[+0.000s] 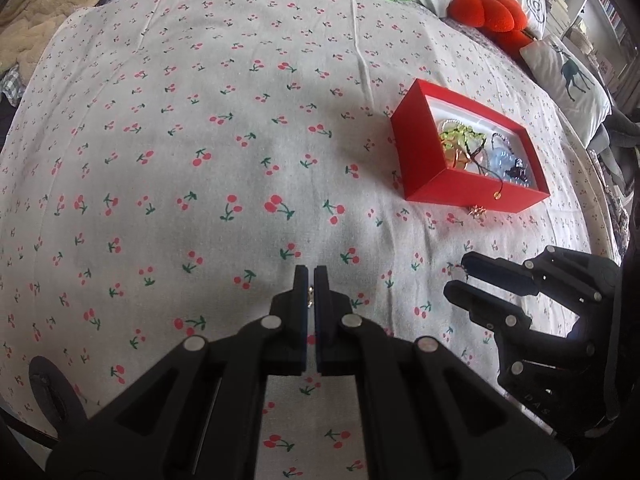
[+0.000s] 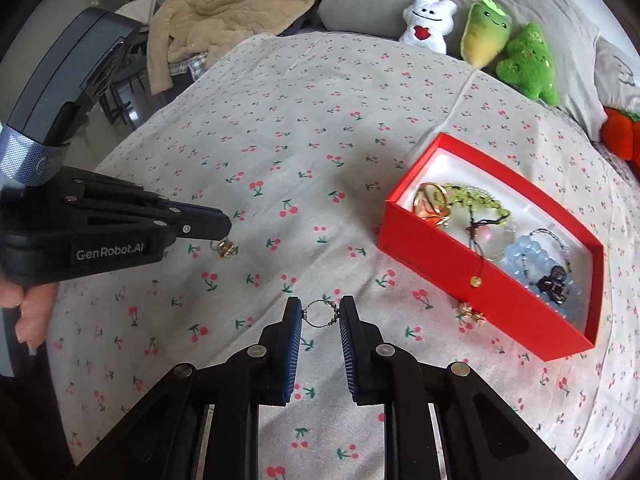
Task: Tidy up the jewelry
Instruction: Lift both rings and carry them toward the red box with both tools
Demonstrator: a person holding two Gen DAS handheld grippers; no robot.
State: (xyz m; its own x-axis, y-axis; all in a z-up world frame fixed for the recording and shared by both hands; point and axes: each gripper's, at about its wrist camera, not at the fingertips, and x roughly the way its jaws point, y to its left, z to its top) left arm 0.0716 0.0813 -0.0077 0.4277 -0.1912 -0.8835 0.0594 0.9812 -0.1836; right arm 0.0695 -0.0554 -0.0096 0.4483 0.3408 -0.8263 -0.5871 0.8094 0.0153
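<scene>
A red jewelry box (image 1: 424, 160) (image 2: 436, 248) lies open on the cherry-print cloth, holding green beads, gold rings, a blue bracelet and a dark charm. My left gripper (image 1: 311, 276) is shut on a small gold earring (image 2: 226, 249) that dangles from its tips just above the cloth; the gripper shows at the left of the right wrist view (image 2: 224, 226). My right gripper (image 2: 320, 312) is open, its fingers on either side of a small silver ring (image 2: 320, 314) lying on the cloth. It also shows in the left wrist view (image 1: 460, 276). Another gold piece (image 2: 469, 312) lies on the cloth against the box's front wall.
Plush toys in white (image 2: 428, 24), yellow-green (image 2: 486, 30), green (image 2: 528, 64) and orange (image 1: 488, 14) line the far edge of the bed. A beige blanket (image 2: 240, 4) lies at the far left. Pillows (image 1: 568, 76) sit at the right.
</scene>
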